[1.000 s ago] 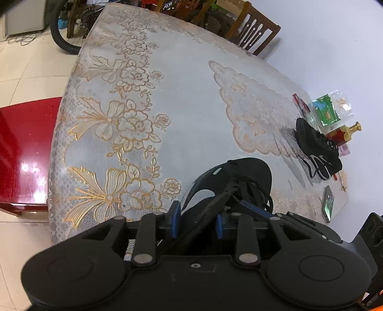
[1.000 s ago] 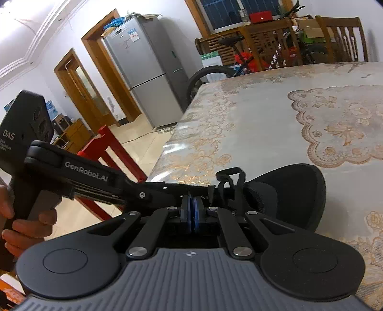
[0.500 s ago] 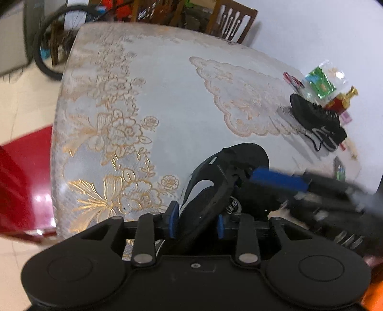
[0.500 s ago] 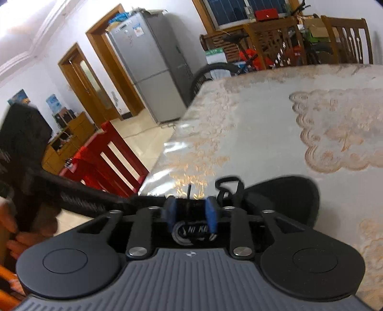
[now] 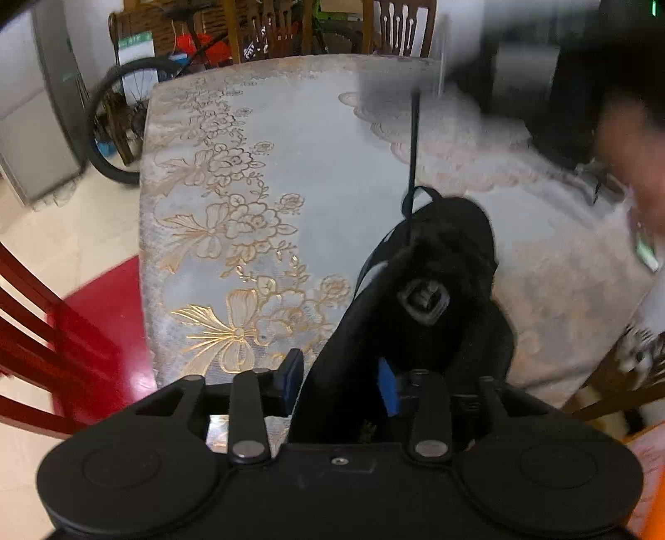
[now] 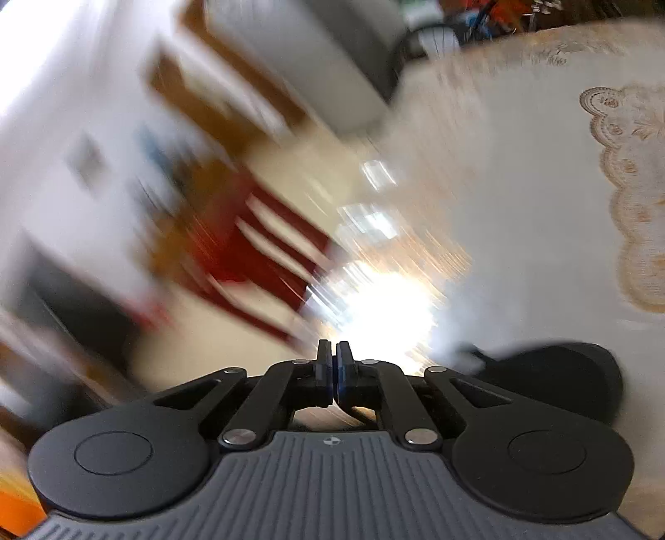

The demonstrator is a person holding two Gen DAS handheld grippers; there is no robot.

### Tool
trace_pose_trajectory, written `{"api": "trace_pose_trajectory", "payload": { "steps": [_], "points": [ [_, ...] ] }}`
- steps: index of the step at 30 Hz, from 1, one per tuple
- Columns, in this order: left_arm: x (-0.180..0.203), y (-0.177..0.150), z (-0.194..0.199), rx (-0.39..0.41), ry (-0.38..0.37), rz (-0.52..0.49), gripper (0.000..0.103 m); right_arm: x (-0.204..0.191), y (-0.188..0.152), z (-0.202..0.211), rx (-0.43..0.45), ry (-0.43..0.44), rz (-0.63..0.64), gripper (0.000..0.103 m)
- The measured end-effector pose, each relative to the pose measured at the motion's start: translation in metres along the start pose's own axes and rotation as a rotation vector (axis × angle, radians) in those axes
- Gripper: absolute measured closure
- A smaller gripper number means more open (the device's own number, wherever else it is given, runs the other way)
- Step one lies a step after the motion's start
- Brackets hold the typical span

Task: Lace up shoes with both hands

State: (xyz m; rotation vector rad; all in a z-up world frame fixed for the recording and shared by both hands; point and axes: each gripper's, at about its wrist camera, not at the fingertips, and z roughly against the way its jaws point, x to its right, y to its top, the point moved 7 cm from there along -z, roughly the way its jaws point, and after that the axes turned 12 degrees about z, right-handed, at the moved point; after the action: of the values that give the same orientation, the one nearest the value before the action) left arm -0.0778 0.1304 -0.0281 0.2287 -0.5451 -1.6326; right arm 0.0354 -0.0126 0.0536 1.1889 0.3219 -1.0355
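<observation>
A black shoe [image 5: 440, 266] lies on the table's floral cloth [image 5: 249, 199], toe pointing away. My left gripper [image 5: 338, 380] is shut on the shoe's black heel collar, which fills the gap between its blue pads. One black lace [image 5: 412, 141] runs taut, straight up from the shoe's tongue into a blurred dark shape above. In the right wrist view my right gripper [image 6: 334, 365] has its fingers pressed together; the lace between them is too thin to make out. That view is streaked with motion blur, and the shoe [image 6: 552, 374] shows low at the right.
A red chair [image 5: 62, 332] stands by the table's near left corner. A bicycle wheel [image 5: 112, 137] and wooden chairs [image 5: 399, 29] sit beyond the far end. A person's blurred hand [image 5: 631, 166] is at the upper right, above the right edge of the table.
My right gripper opened half a second ago, shut again and swung up and away fast, drawing the lace taut. The left gripper kept its hold on the shoe while its view turned towards the table's far end.
</observation>
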Motion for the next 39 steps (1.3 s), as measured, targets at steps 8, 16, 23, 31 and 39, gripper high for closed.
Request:
{"api": "trace_pose_trajectory", "payload": {
  "steps": [8,16,23,31,39],
  "points": [
    [-0.004,-0.008,-0.020,-0.041,0.039,0.030,0.065,-0.066,0.113,0.088,0.503,0.425,-0.084,0.099],
    [-0.008,-0.009,-0.017,-0.037,0.062,0.080,0.064,-0.106,0.172,0.123,0.675,0.531,0.030,0.103],
    [-0.017,-0.013,-0.011,-0.050,0.112,0.112,0.057,-0.071,0.130,0.049,0.230,0.028,0.307,0.081],
    [-0.019,-0.001,-0.016,-0.051,0.134,0.130,0.046,0.064,-0.013,-0.047,-0.309,-0.448,0.554,0.075],
    [-0.007,0.044,-0.033,0.033,0.201,0.021,0.037,0.073,-0.054,-0.003,-0.389,-0.479,0.593,0.073]
  ]
}}
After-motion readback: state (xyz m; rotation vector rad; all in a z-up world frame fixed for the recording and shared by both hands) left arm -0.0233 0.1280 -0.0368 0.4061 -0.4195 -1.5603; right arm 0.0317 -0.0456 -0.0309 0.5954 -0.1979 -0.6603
